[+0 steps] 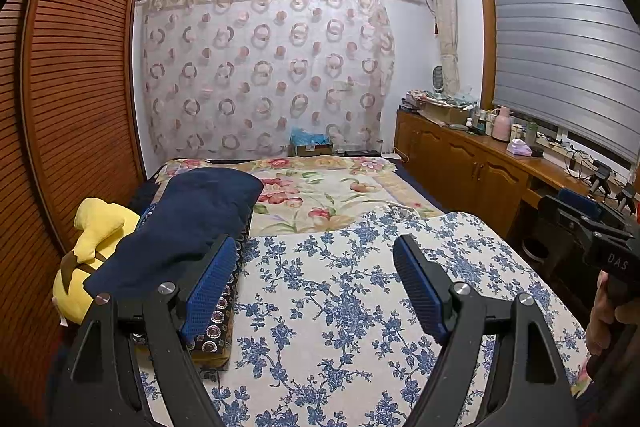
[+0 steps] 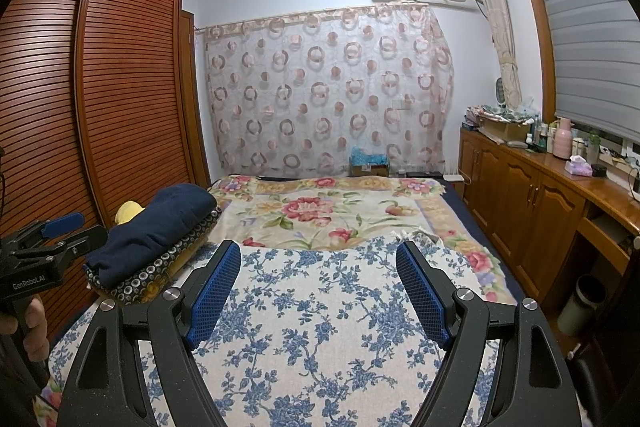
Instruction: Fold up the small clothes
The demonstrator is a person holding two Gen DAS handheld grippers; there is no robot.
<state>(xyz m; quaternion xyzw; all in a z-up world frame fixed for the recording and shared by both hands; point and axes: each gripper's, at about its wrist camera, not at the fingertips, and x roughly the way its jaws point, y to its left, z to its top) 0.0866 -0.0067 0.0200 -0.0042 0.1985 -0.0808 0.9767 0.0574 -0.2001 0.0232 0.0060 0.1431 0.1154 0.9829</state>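
Note:
A white cloth with blue flowers [image 1: 340, 307] lies flat over the near part of the bed, also in the right wrist view [image 2: 320, 327]. A folded navy garment [image 1: 188, 223] rests on a dark patterned cushion [image 1: 222, 311] at the bed's left side. My left gripper [image 1: 314, 241] hovers open above the flowered cloth with nothing between its blue pads. My right gripper [image 2: 318, 245] is open beside it, also empty. Each wrist view catches the other gripper at its edge, held by a hand: the right one [image 1: 580, 211], the left one [image 2: 52, 227].
A yellow plush toy [image 1: 96, 227] lies behind the cushion against the slatted wooden wardrobe [image 1: 72, 87]. A blanket with red flowers [image 1: 320, 187] covers the far bed. Wooden cabinets [image 2: 520, 195] with bottles line the right wall; a bin [image 2: 580, 303] stands below.

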